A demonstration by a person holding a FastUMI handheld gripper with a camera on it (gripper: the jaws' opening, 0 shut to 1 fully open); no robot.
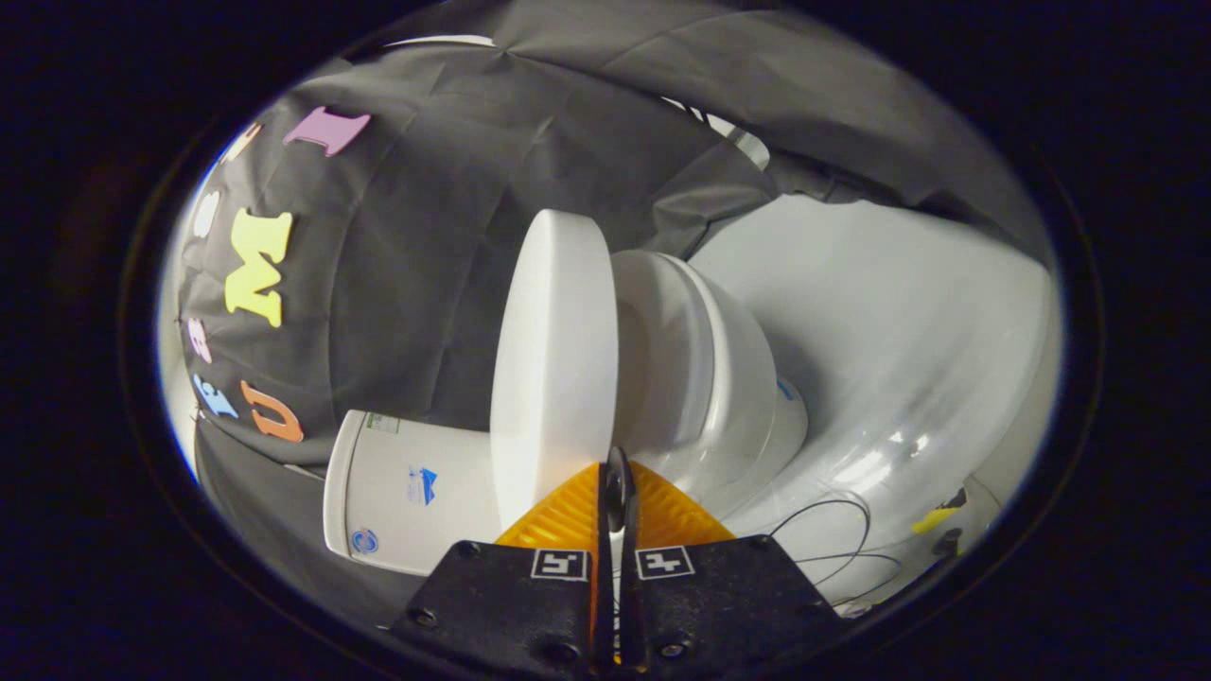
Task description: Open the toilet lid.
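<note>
The view is rolled on its side. A white toilet stands against the black cloth wall, its tank (407,492) to the left of my fingers. The white lid (553,359) is lifted well off the seat (662,350) and stands between seat and tank. The bowl (747,397) lies beyond the seat. My gripper (617,473) is shut, its fingers pressed together with nothing seen between them. The tips sit right at the lid's near rim, on the seat side. Whether they touch the rim I cannot tell.
A glossy white floor (899,331) spreads past the bowl. Thin black cables (833,539) loop on it near my fingers, and a small yellow and black object (938,518) lies further out. Black cloth (426,236) hangs behind the toilet.
</note>
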